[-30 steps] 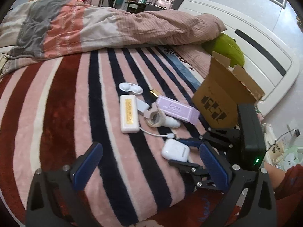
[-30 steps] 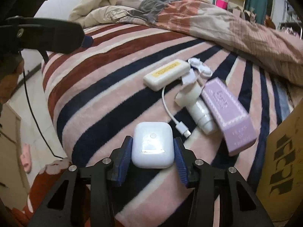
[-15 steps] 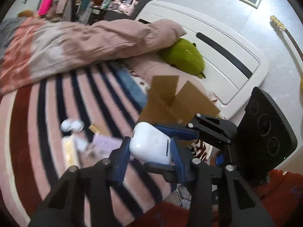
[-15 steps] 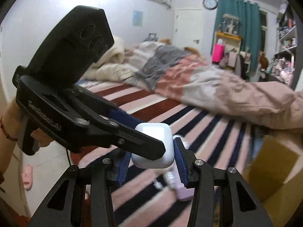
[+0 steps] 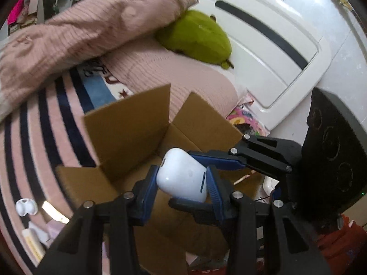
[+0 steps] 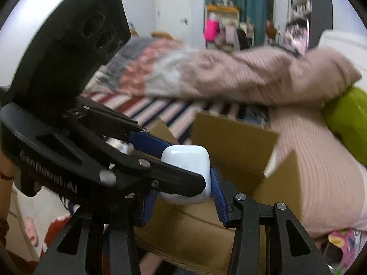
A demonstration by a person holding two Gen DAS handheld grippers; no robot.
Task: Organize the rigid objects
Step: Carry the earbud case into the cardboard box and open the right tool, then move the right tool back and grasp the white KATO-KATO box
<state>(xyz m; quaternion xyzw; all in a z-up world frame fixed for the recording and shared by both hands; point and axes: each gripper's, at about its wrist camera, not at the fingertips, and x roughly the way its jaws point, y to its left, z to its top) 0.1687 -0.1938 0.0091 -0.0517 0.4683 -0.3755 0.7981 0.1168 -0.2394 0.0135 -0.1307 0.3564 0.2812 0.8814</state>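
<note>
A white earbud case (image 5: 182, 177) (image 6: 187, 171) is held in the air over the open cardboard box (image 5: 128, 126) (image 6: 234, 146) on the striped bed. My left gripper (image 5: 181, 183) and my right gripper (image 6: 183, 184) are both shut on the case, their blue pads pressing it from crossing directions. In the left wrist view the right gripper's fingers (image 5: 218, 160) reach in from the right. In the right wrist view the left gripper's fingers (image 6: 146, 141) reach in from the left. The box interior looks mostly bare.
Small items remain on the blanket at lower left: a white eye-shaped piece (image 5: 25, 207) and a cream bar-shaped box (image 5: 34, 243). A green plush (image 5: 195, 39) and pink duvet (image 5: 75, 34) lie behind the box. A white headboard (image 5: 275, 52) stands at right.
The right gripper lifted the case off the blanket and carried it toward the box. The left gripper closed on the same case, and both now hold it over the box opening.
</note>
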